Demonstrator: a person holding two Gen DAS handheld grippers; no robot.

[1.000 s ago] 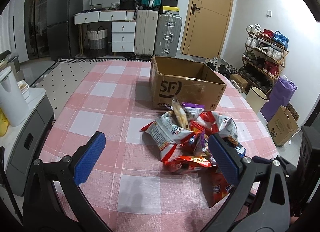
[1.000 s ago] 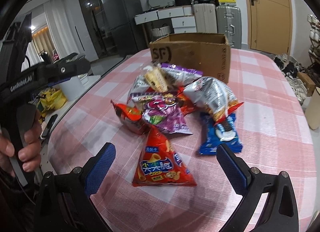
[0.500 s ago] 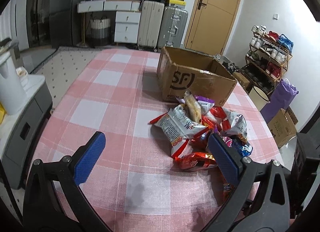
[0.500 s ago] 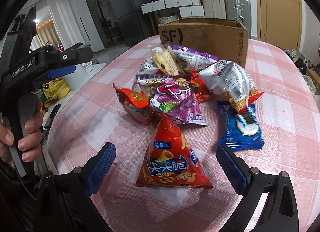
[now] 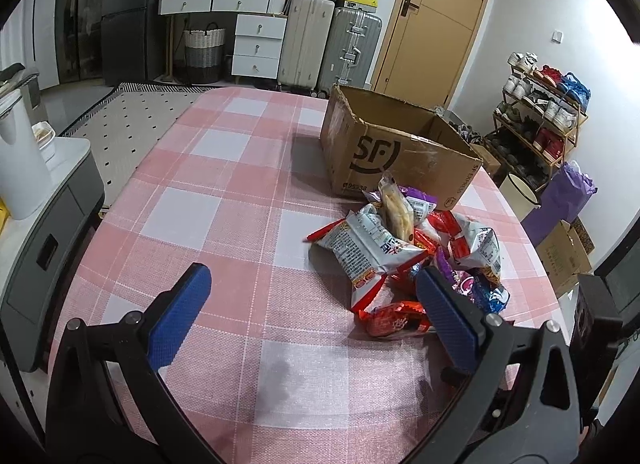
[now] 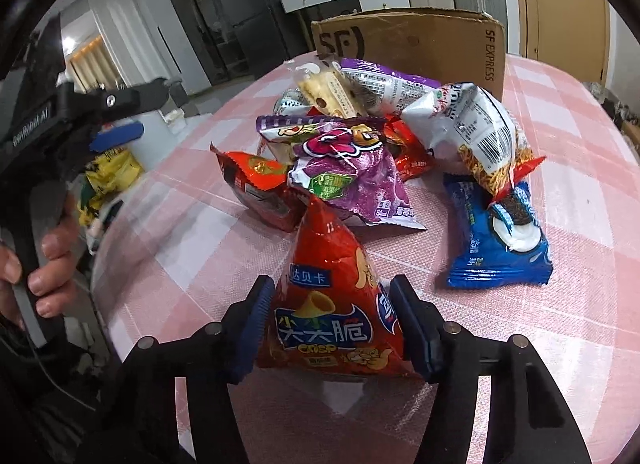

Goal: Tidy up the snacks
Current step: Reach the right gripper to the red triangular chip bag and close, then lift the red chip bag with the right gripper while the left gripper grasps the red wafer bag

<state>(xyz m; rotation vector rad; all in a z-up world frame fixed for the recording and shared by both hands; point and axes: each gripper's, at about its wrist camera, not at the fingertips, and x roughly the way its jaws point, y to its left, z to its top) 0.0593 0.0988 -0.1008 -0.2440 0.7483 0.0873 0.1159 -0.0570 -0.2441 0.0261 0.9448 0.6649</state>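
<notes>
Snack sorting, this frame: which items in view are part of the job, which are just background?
Job:
- right gripper, jaws closing on the red triangular crisp bag
- snack pile, blue cookie pack
- cardboard box
- left gripper, open over bare cloth

Background:
- suitcases
- white drawers
- shoe rack
- door

A home: suitcases [image 5: 330,44], a shoe rack [image 5: 540,112], a drawer chest [image 5: 258,44] and a checked-cloth table [image 5: 224,200].
</notes>
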